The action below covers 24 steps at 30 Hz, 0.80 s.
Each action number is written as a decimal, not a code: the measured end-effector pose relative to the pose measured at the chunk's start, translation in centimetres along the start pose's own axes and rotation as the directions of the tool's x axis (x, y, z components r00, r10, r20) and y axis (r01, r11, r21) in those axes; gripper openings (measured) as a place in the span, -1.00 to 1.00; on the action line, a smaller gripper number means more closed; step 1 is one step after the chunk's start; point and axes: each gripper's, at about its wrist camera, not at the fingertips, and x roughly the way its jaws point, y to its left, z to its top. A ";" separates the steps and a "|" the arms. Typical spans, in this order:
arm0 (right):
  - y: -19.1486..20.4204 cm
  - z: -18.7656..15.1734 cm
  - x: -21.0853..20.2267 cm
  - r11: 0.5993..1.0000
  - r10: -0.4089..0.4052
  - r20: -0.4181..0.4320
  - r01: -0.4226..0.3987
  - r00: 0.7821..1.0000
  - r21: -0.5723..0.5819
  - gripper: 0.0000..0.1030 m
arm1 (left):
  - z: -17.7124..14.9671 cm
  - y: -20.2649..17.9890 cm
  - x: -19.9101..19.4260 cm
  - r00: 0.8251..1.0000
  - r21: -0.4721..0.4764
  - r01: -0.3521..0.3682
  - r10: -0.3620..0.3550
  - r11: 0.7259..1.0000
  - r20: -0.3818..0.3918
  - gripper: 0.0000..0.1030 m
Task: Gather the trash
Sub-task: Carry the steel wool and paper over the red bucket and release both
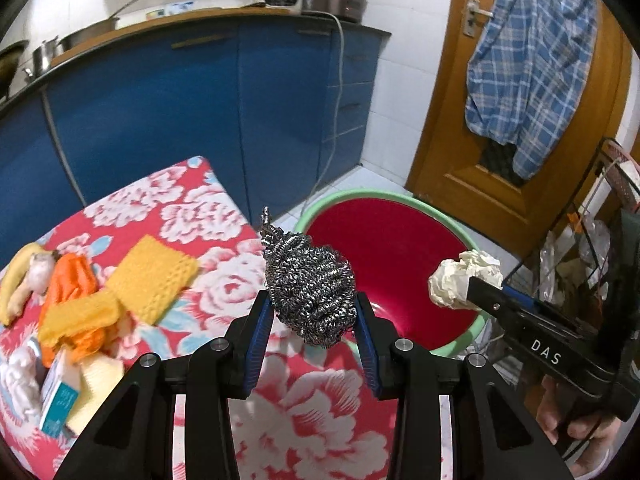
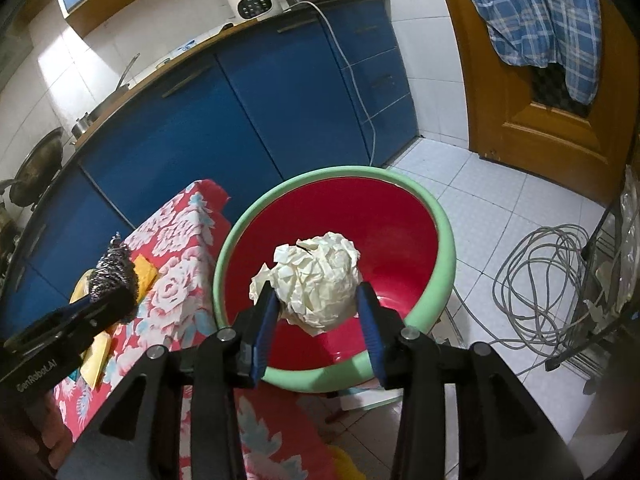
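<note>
On your far left, the table (image 1: 208, 208) under its red floral cloth carries a banana (image 1: 16, 276), an orange cloth (image 1: 70, 276), yellow sponge cloths (image 1: 154, 278) and a small teal-and-white box (image 1: 56, 400), all lying close together.

Your left gripper (image 1: 312, 312) has its jaws closed partway on a steel wool scourer (image 1: 310, 292), blue pads pressed against both its sides. The scourer is raised above the table's right edge, its twisted tail pointing up; from the right wrist view it sits over the cloth, just beside the basin.

The red basin with a green rim (image 2: 444, 240) stands on the tiled floor, close against the table's right side.

Your right gripper (image 2: 316, 300) has its jaws closed partway on a crumpled ball of white paper (image 2: 316, 276), gripped from both sides. The ball is held over the basin's red interior, not touching it.

Further right, a coiled grey cable (image 2: 540, 276) lies on the floor tiles.
</note>
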 end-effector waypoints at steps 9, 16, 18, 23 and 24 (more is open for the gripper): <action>-1.2 0.3 -0.1 1.000 -0.005 0.010 0.005 1.000 0.029 0.10 | 0.8 -1.8 2.7 0.999 0.039 0.032 -0.031 0.999 -0.035 -0.16; -1.6 0.5 -1.0 0.999 -0.010 0.030 0.009 0.999 0.039 0.10 | 1.2 -3.2 3.2 0.999 0.084 0.038 -0.036 0.996 -0.028 0.04; -1.6 0.5 -1.3 0.999 -0.012 0.035 0.011 0.999 0.038 0.10 | 1.2 -3.3 3.0 0.999 0.089 0.035 -0.034 0.995 -0.021 0.06; -1.2 0.6 -1.9 0.999 -0.006 0.041 0.004 0.999 0.032 0.10 | 1.1 -2.9 2.5 0.999 0.075 0.027 -0.026 0.997 -0.021 0.06; -1.1 0.6 -2.0 1.000 -0.004 0.041 0.003 0.999 0.030 0.10 | 1.0 -2.7 2.3 0.999 0.068 0.026 -0.025 0.997 -0.021 0.06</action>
